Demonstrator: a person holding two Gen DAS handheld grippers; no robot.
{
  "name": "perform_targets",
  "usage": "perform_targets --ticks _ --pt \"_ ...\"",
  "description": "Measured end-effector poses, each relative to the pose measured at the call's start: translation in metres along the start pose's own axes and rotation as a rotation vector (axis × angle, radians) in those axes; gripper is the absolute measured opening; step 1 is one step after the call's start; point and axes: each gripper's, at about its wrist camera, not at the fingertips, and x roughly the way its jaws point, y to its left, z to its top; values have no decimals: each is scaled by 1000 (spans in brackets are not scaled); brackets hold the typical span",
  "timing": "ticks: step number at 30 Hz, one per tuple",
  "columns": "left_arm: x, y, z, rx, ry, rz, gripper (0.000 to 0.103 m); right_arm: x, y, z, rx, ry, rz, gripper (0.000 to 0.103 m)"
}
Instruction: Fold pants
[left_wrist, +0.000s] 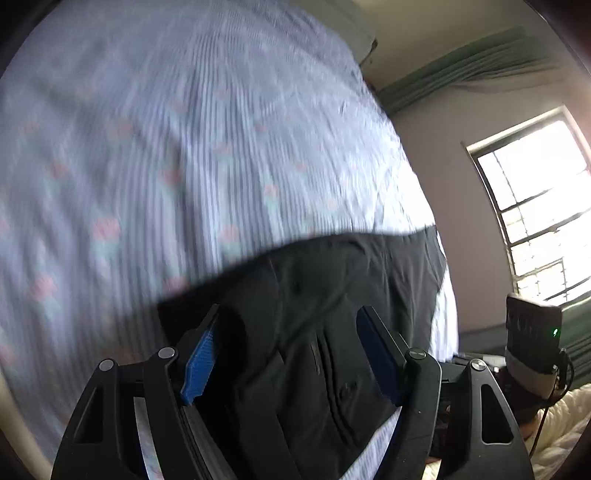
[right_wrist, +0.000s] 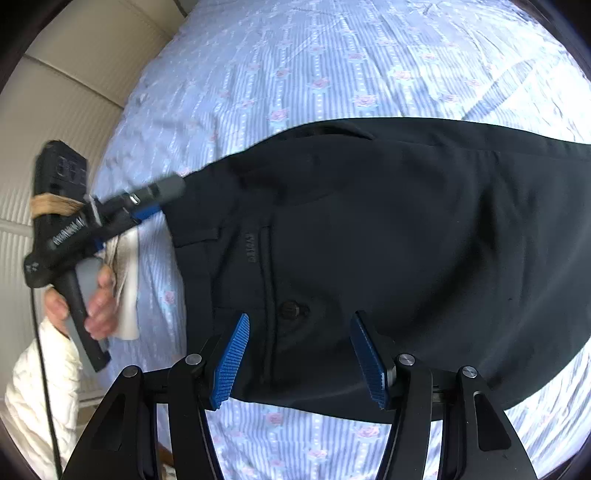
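Black pants (right_wrist: 406, 221) lie flat on the bed, waistband to the left, with a buttoned back pocket (right_wrist: 291, 310) showing. My right gripper (right_wrist: 299, 332) hovers open over that pocket, and its blue pads (right_wrist: 231, 362) stand apart with nothing pinched. A hand (right_wrist: 98, 306) holds the left gripper (right_wrist: 166, 190), whose tip is at the waistband's upper corner. In the blurred left wrist view, the left gripper (left_wrist: 288, 332) stands open with the pants (left_wrist: 332, 295) lying under and between its fingers. I cannot tell whether the pads touch the cloth.
The bed sheet (right_wrist: 332, 55) is blue-striped with pink flowers and spreads all around the pants. A padded beige panel (right_wrist: 74, 92) borders the bed on the left. A white knit sleeve (right_wrist: 37, 387) is at the lower left. A bright window (left_wrist: 535, 203) is beyond the bed.
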Motion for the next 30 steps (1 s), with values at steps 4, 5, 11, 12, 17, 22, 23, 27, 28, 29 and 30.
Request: perform_targets --ticks 4,5,11,12,17,22,23,27,28,29,30 --pt "17 16 1 -44 10 50 70 4 16 0 -71 9 -14 59" --pt "20 20 0 -59 14 49 67 5 20 0 -92 13 -19 59" --pt "2 23 -11 -84 -25 194 17 3 24 -3 -119 8 -23 59" --pt "-6 17 -14 -77 -52 223 12 2 23 -4 -119 5 -20 59" --pt "-17 13 -17 -59 -80 276 12 -5 28 -10 -145 -21 -2 59" --pt "-4 32 -10 -144 -79 328 20 -12 27 -15 -156 -41 -45 59" --pt "-6 28 -11 -135 -80 368 31 -15 24 -16 -154 -44 -45 59" --pt "-27 -12 -18 -38 -123 595 61 -35 8 -27 -143 -81 -61 59" --pt "-33 -25 -21 -14 -133 590 66 -42 1 -32 -141 -96 -58 59" --pt "-41 -39 -28 7 -141 575 70 -49 -7 -37 -139 -106 -59 59" --pt "-48 -53 -39 27 -155 564 71 -57 -17 -44 -137 -114 -63 59"
